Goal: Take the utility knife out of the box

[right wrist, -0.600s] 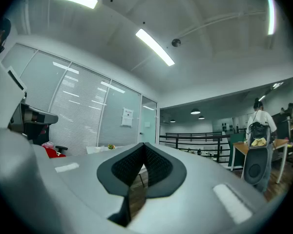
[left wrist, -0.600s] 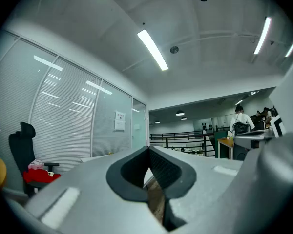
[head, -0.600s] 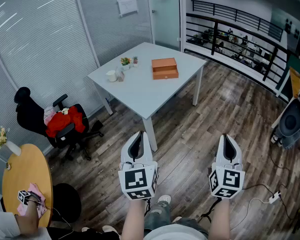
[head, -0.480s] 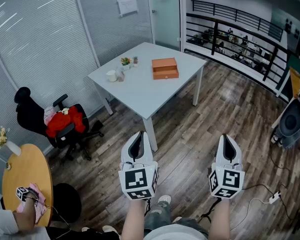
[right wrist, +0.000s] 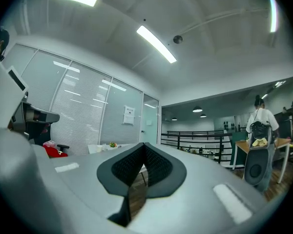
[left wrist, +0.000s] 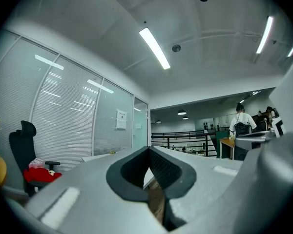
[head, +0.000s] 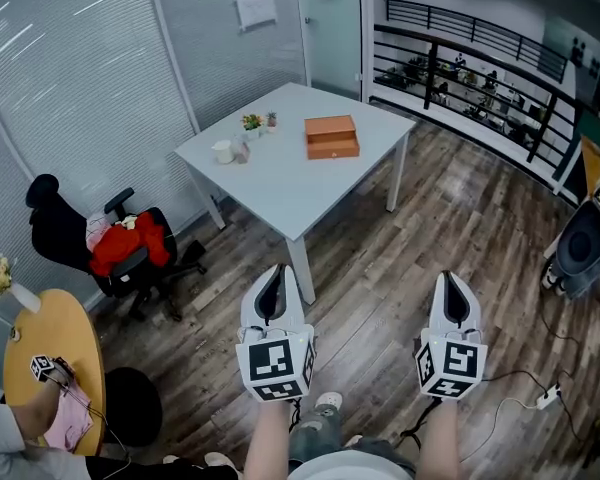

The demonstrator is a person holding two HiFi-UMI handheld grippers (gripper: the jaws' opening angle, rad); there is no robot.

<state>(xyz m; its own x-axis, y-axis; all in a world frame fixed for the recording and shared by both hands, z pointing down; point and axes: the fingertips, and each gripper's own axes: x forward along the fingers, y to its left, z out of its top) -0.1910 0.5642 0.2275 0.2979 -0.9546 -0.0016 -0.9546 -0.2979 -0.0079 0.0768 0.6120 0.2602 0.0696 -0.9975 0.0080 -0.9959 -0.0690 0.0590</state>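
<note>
An orange box with a small drawer front sits on a white table across the room; no utility knife shows. My left gripper and right gripper hang side by side over the wooden floor, well short of the table. Both are shut with nothing held. In the left gripper view the left gripper has its dark pads meeting at the tip. The right gripper view shows the right gripper closed the same way.
Small cups and potted plants stand at the table's far left. A black office chair with red cloth is left of it. A round wooden table is at lower left, where another person's hand holds a gripper. A black railing runs behind.
The other person's hand at the round table has shifted down and left. My two grippers have not moved.
</note>
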